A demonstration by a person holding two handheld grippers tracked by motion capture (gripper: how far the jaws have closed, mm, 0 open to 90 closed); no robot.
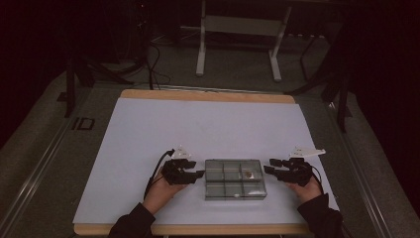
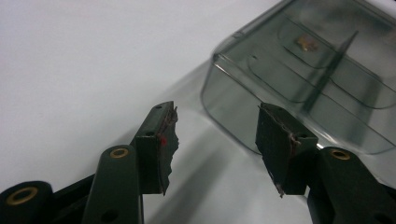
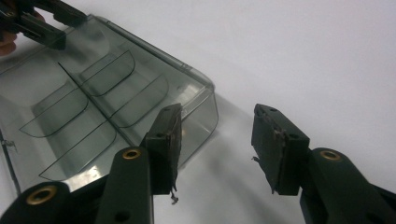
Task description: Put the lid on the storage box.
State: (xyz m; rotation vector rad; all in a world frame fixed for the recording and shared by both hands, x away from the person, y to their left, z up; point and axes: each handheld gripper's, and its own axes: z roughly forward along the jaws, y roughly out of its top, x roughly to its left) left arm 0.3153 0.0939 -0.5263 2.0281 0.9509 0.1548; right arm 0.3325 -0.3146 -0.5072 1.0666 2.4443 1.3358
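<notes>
Between the two tools lies the box, long axis running gripper to gripper. Left gripper, jaws wide and empty, nearly touches its end; right gripper, equally wide, sits just beside the other.

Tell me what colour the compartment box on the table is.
The box is see-through smoky grey plastic, clearest in the left gripper view.
</notes>
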